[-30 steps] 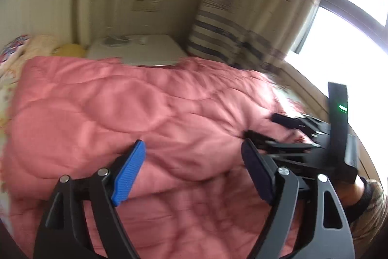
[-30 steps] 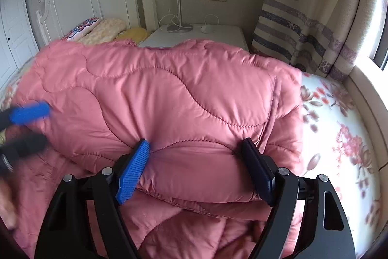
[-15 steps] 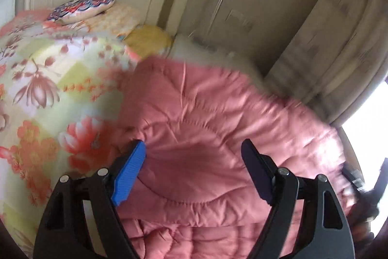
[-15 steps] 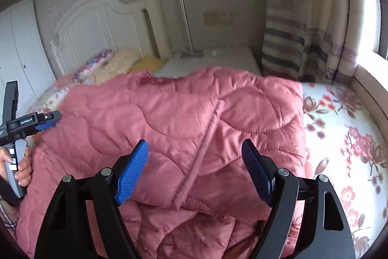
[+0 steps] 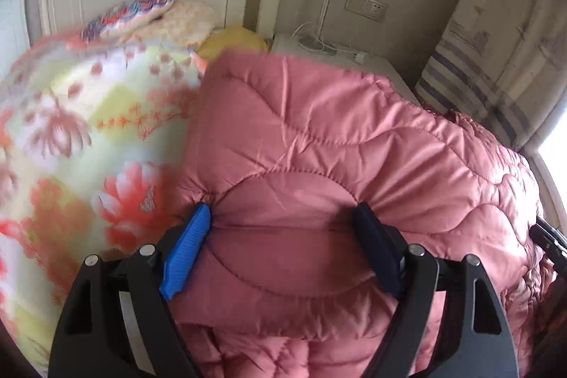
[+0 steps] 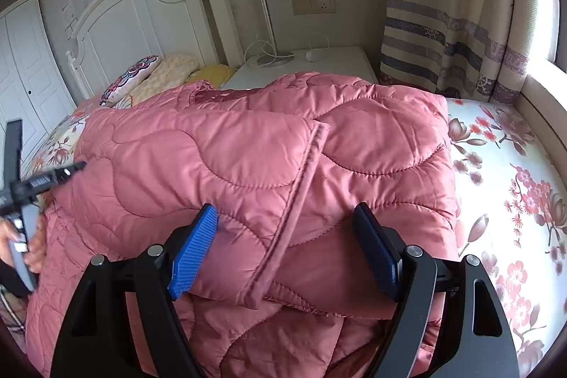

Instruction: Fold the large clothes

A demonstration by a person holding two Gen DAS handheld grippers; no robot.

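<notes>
The bed fills the room's lower half, its flowered sheet bare on the window side in the right wrist view. A white headboard stands behind it, and a striped curtain hangs beside the window.

The coat, pink and quilted, lies across the bed, folded over on itself so that a thick upper layer rests on a lower one. A stitched placket runs down the top layer in the right wrist view. In the left wrist view the coat sits just beside a floral quilt, which is blurred.

A white nightstand stands behind the coat, with a lamp and its cord on it. Pillows lie against the headboard.

The left gripper has its fingers spread wide, pressed into the folded edge of the coat, which bunches and puckers between the blue pad and the dark pad. The right gripper is also spread wide, its pads straddling the folded edge around the placket; I cannot tell whether they touch the cloth. The left gripper also shows at the left edge of the right wrist view, held by a hand.
</notes>
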